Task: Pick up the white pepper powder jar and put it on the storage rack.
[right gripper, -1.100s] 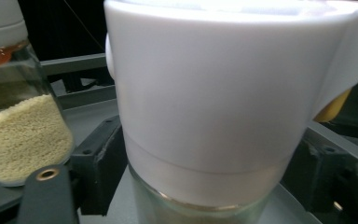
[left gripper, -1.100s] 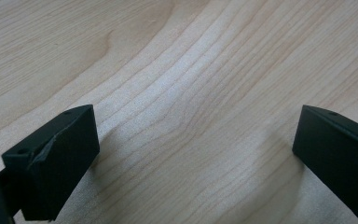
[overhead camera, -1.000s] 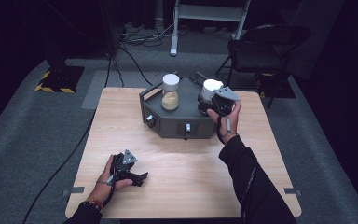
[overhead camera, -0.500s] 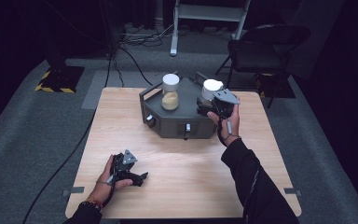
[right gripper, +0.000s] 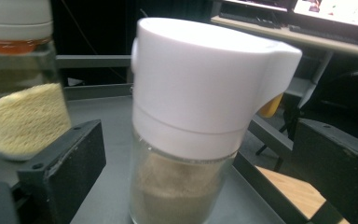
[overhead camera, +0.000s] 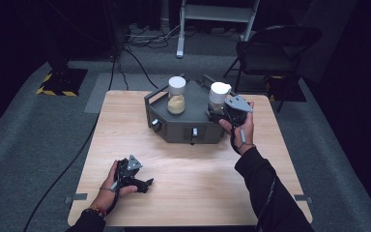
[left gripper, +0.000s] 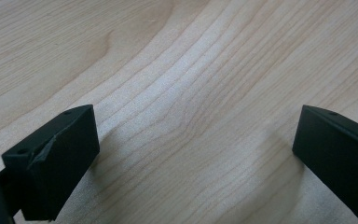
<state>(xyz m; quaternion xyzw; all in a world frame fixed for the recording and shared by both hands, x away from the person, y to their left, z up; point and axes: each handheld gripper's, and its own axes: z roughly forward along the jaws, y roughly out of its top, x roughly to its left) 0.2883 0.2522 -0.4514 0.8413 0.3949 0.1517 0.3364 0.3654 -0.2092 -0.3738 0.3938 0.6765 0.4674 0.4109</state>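
centre right gripper [right gripper: 196, 186] on spice shaker [right gripper: 200, 121] atop dark console [overhead camera: 183, 126]; jaws wide, astride glass, not gripping. close low, squarely. left gripper [left gripper: 191, 158] open, empty.

Right gripper view: yellow-filled jar [right gripper: 21, 93] is cut off by the left and top edges, blurred; white-capped jar [right gripper: 191, 126] base is cropped below; high view: right gripper [overhead camera: 222, 112] jaws too small to resolve.

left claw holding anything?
No. The left claw is open over bare wooden table, with nothing between its jaws.
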